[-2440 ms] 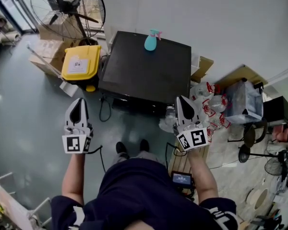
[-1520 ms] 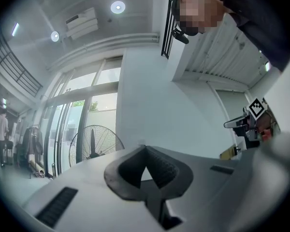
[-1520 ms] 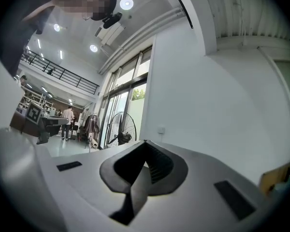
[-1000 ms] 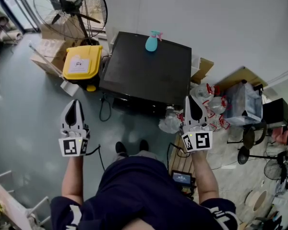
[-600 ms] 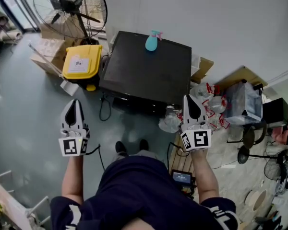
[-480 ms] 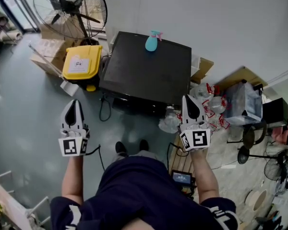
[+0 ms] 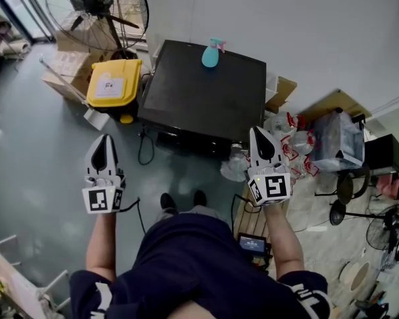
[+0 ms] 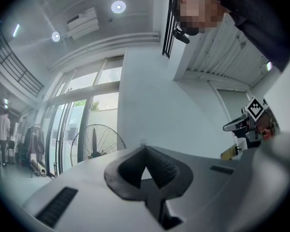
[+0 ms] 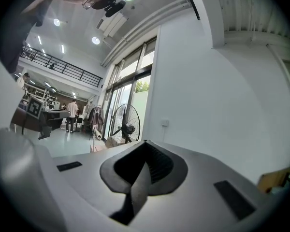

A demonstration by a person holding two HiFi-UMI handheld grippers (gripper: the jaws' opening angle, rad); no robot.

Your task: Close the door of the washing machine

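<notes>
Black washing machine [image 7: 203,92]: stands at the far middle of the floor, against the white wall. Only its dark top shows from above; the door on its near side is hidden.
Spray bottle [image 7: 211,55]: teal, upright at the far edge of the machine's top.
Left gripper [image 7: 105,145]: held over bare floor, near and left of the machine, apart from it. Its jaws are pressed together with nothing between them.
Right gripper [image 7: 258,138]: near the machine's near right corner, above the plastic bags [image 7: 287,145]. Its jaws are also closed on nothing.
Yellow bin [image 7: 113,84]: just beside the machine's left side.
Fan [image 7: 96,8]: far left, behind the bin.
Clear box [image 7: 338,140]: right of the bags.
</notes>
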